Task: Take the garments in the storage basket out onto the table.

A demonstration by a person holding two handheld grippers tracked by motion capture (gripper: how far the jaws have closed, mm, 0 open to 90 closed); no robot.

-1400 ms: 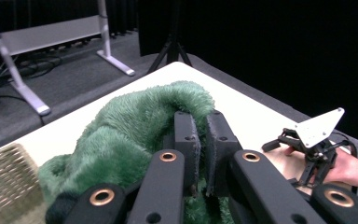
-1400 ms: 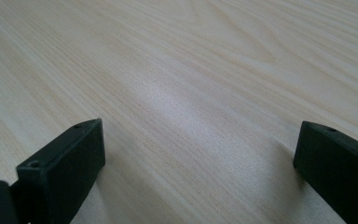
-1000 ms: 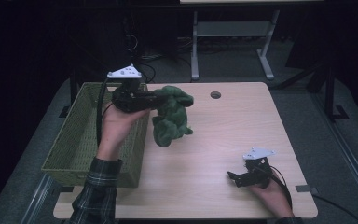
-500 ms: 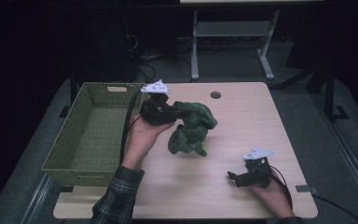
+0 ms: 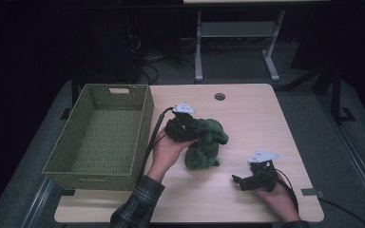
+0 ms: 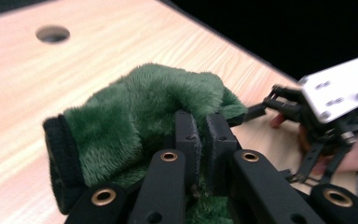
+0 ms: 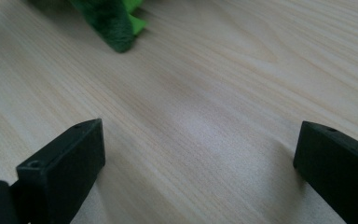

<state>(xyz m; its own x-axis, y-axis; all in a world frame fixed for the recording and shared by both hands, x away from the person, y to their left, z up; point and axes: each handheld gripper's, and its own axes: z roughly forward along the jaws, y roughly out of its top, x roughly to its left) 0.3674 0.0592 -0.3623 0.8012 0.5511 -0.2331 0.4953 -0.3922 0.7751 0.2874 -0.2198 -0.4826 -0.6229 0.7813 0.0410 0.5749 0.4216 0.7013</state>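
Wooden table [image 5: 247, 114], left tool [image 6: 199, 140] pinching green plush [image 6: 135, 112]

Your dark green fuzzy cloth [image 5: 204, 142] with black cuff, olive-green woven basket [image 5: 100, 133], pale wood-grain table [image 5: 256, 114], your plaid sleeve [image 5: 135, 206], black-jawed grippers with grey plates.

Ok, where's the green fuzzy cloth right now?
In the high view the green fuzzy cloth sits mid-table, right of the basket, pinched in the left tongs, with the right tongs apart to its lower right.

Plush green cloth [image 6: 135, 112] looks furry, the table [image 5: 256, 118] smooth pale wood, the basket [image 5: 100, 137] woven and rough.
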